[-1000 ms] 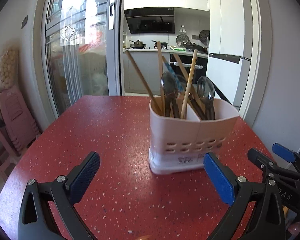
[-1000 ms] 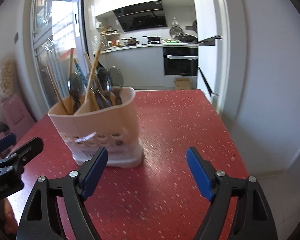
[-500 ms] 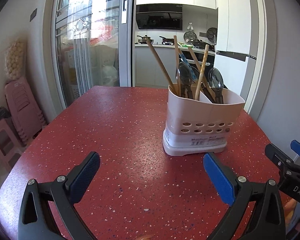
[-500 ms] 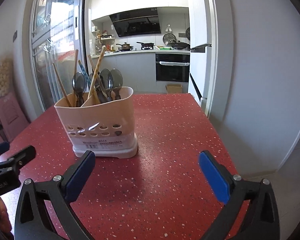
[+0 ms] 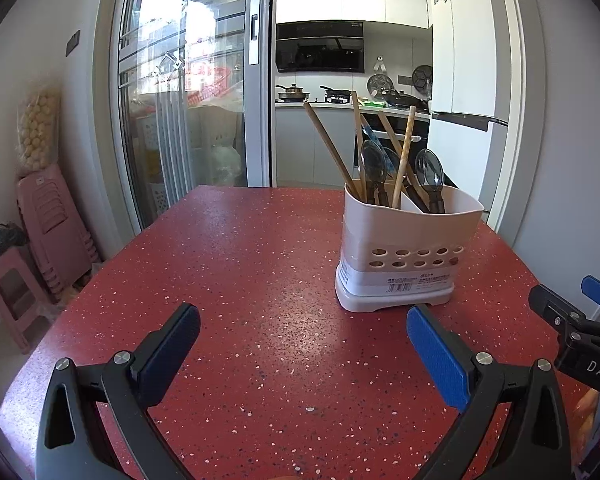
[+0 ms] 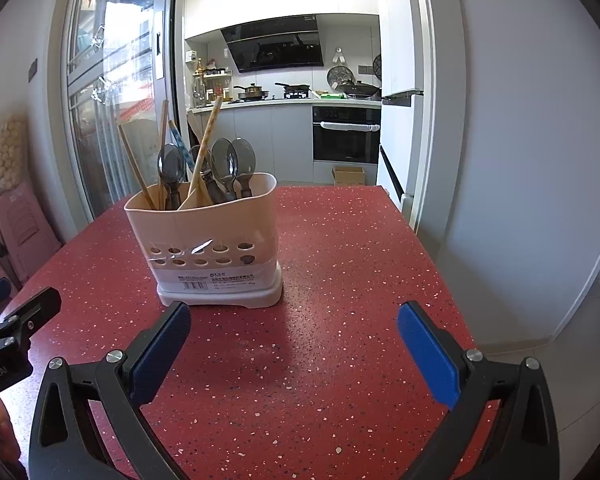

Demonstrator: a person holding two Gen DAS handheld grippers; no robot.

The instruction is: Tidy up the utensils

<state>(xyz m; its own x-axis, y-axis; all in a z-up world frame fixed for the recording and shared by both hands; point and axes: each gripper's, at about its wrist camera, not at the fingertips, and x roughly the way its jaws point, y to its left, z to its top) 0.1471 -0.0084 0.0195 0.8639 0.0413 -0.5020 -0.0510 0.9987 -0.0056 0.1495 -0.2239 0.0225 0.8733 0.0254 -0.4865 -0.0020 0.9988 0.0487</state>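
Observation:
A pale plastic utensil holder (image 5: 408, 248) (image 6: 212, 240) stands upright on the red speckled table (image 5: 260, 264) (image 6: 340, 264). Wooden chopsticks (image 5: 328, 148) (image 6: 134, 170) and dark spoons (image 5: 430, 172) (image 6: 228, 164) stick up out of its two compartments. My left gripper (image 5: 304, 332) is open and empty, a little short of the holder, which lies ahead to the right. My right gripper (image 6: 294, 328) is open wide and empty, with the holder just beyond its left finger (image 6: 160, 352). Each gripper shows at the edge of the other's view.
The table's right edge (image 6: 432, 248) drops to the floor beside a white wall. Stacked pink stools (image 5: 48, 224) stand by the left wall. Behind the table are a glass sliding door (image 5: 188, 120) and a kitchen with an oven (image 6: 346, 134).
Both grippers have drawn back from the holder, which now looks smaller and farther off. The right gripper's fingers have spread wider.

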